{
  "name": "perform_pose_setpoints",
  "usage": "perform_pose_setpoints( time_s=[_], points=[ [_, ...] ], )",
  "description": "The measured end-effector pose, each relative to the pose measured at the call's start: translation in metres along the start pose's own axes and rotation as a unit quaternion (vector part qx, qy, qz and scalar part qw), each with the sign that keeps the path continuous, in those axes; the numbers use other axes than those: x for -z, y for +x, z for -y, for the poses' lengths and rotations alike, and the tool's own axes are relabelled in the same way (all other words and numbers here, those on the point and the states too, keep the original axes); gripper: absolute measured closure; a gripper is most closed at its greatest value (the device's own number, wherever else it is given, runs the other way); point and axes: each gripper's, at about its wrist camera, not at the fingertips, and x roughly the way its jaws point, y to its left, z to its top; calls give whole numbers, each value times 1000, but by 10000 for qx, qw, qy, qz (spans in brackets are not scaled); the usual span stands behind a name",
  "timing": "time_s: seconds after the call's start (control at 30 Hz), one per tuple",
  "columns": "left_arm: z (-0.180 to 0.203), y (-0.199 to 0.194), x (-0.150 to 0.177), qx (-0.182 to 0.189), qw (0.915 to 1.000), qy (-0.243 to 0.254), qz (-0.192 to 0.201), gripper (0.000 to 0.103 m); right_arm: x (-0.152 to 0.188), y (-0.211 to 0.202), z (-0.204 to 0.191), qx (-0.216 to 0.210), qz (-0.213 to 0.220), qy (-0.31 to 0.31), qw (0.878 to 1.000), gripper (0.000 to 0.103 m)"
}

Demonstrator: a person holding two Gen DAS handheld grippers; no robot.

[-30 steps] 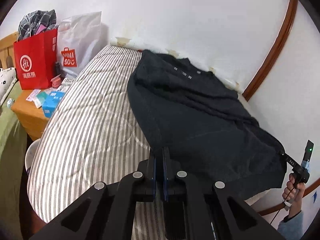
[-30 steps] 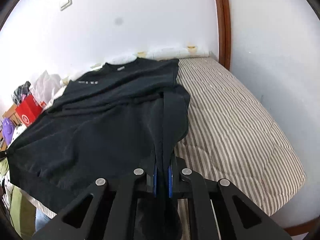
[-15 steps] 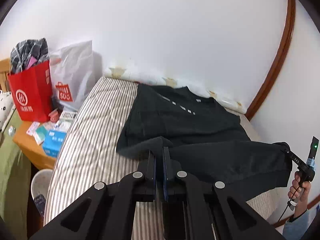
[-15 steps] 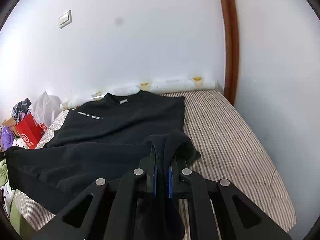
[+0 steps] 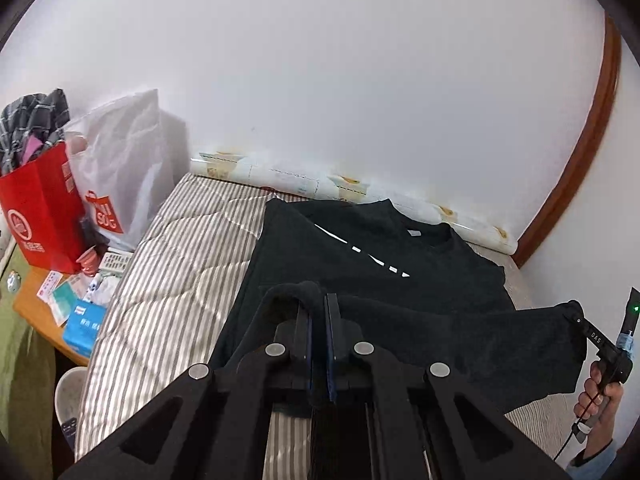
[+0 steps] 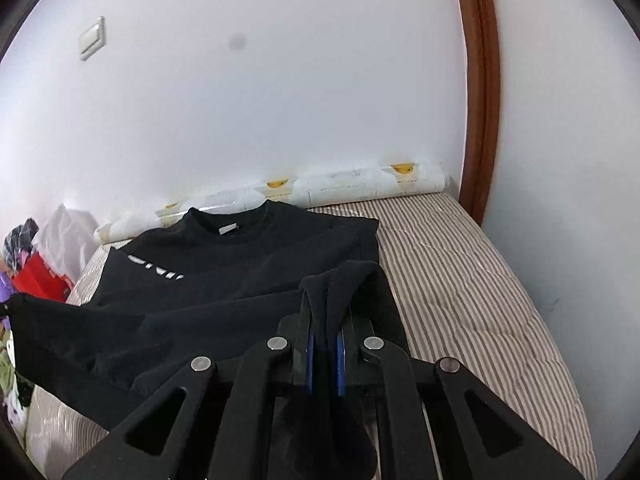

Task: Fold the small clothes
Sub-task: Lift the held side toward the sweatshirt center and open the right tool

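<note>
Left wrist view: soft, limp black shirt (image 5: 400, 280) hem is being gripped by both clenched claws, left claw (image 5: 318, 320) and right claw (image 6: 324, 320), above the bed (image 5: 180, 272); corner grips are judged best.

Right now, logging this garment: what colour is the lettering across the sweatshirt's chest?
White, on the black sweatshirt; the lettering shows best in the left wrist view.

My left gripper (image 5: 318, 320): black frame, silver screws, blue-edged fingers (image 5: 331, 320). Lower right of frame: my right hand (image 5: 602, 394), bare skin, blue sleeve cuff, black cable.
</note>
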Motion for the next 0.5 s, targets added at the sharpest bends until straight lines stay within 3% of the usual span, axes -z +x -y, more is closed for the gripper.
perform_pose_setpoints(
  time_s=[0.2, 0.5],
  points=[
    [2, 33, -10, -353, 9992, 160, 13, 97, -9, 41, -2, 102, -200, 75, 9997, 95],
    [-6, 73, -7, -532, 9983, 162, -186, 97, -1, 88, -2, 365, -523, 1, 9980, 95]
  ],
)
